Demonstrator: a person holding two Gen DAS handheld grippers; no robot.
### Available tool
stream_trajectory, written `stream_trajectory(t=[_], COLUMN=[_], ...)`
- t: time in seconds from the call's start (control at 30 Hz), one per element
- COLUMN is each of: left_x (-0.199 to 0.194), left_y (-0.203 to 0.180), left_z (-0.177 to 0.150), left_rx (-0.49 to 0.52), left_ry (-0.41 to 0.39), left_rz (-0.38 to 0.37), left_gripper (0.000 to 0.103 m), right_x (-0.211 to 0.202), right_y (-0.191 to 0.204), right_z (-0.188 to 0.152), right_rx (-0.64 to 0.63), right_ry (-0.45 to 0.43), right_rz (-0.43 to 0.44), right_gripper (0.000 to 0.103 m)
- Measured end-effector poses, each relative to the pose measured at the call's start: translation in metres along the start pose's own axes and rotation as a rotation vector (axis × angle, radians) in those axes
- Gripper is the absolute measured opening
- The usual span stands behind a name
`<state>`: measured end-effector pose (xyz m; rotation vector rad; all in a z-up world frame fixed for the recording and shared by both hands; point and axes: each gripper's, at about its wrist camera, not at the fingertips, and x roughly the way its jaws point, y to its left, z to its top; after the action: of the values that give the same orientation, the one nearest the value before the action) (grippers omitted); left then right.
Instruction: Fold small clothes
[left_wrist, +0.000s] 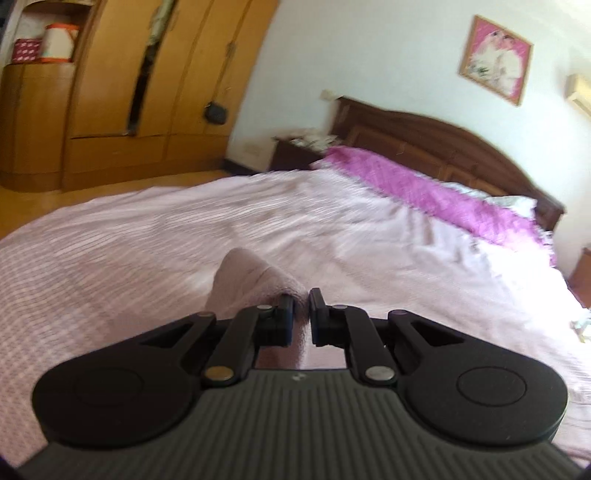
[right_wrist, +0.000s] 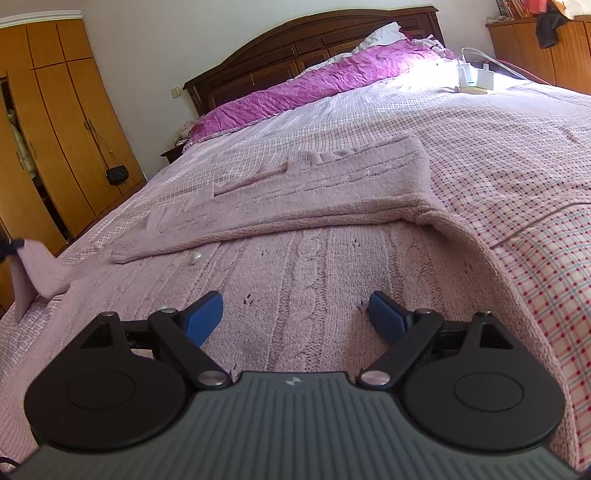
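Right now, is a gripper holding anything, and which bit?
The left gripper pinches the pink sweater by a lifted sleeve end. The right gripper is open over the sweater, holding nothing.

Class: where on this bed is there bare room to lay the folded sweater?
Free: the checked bedspread between the pink knit sweater and the chargers. Also between sweater and purple quilt. Crowded: the near side, under the sweater.

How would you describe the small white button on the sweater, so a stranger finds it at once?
On the bed lies a pink knitted sweater. Just below its folded sleeve sits the button, round, pearly and white, the only shiny spot on the wool.
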<state>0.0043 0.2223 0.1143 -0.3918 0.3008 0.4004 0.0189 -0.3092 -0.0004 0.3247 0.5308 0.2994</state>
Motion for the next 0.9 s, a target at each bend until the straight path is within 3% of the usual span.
stream_trajectory(t=[0.23, 0.43, 0.7, 0.8, 0.9], left_x=[-0.017, -0.02, -0.007, -0.008, -0.017], left_y=[-0.074, -0.132, -0.163, -0.161, -0.151], left_z=[-0.008, -0.045, -0.113, -0.126, -0.134], left_rx=[0.037, 0.074, 0.149, 0.171, 0.173], left_ry=[-0.022, 0.073, 0.317, 0.367, 0.391], left_rz=[-0.179, -0.317, -0.341, -0.312, -0.313], left_gripper=[0.01, 0.01, 0.011, 0.025, 0.028], right_x=[-0.001, -0.001, 0.001, 0.003, 0.004], right_y=[-0.003, -0.004, -0.002, 0.0, 0.004], right_z=[-0.001, -0.002, -0.003, -0.001, 0.004], right_rx=[0.007, 0.006, -0.013, -0.015, -0.012], right_ry=[-0.005, -0.008, 0.002, 0.012, 0.035], right_rz=[0.009, 0.014, 0.011, 0.005, -0.005], right_gripper=[0.091, 0.091, 0.091, 0.091, 0.091])
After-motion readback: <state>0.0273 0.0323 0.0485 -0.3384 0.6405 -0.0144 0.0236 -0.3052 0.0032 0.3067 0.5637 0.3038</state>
